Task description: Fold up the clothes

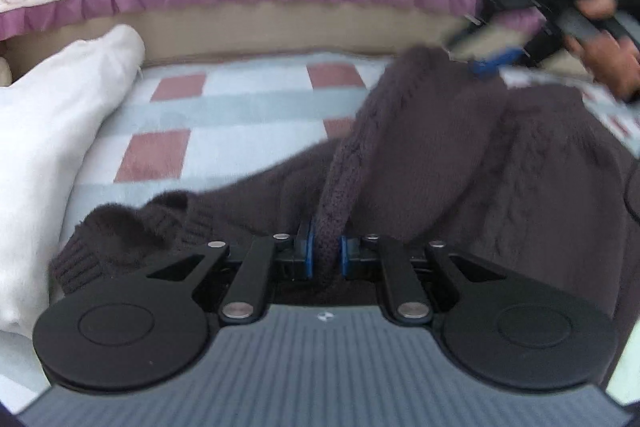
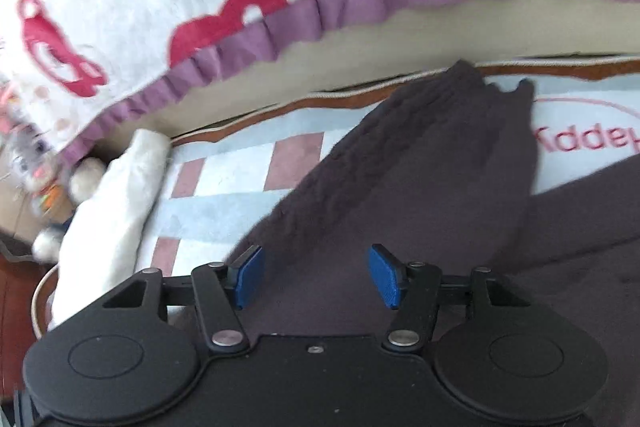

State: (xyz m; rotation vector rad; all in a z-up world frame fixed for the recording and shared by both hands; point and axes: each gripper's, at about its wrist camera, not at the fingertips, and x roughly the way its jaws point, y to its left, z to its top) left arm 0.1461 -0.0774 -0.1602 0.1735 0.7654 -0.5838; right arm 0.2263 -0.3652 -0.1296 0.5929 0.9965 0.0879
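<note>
- Folding looks early: the dark knit sweater [image 1: 460, 163] lies rumpled on the checked blanket [image 1: 248, 95], one sleeve stretched out, no neat fold showing
- Left gripper [image 1: 326, 251] fingers pinch a sweater fold; right gripper [image 2: 316, 277] fingers are spread above it
- White cushion [image 1: 52, 131] and frilled quilt [image 2: 280, 31] crowd the edges

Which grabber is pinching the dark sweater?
The left gripper: its blue pads are squeezed shut on a fold of the dark sweater. The right gripper is open, holding nothing.
</note>
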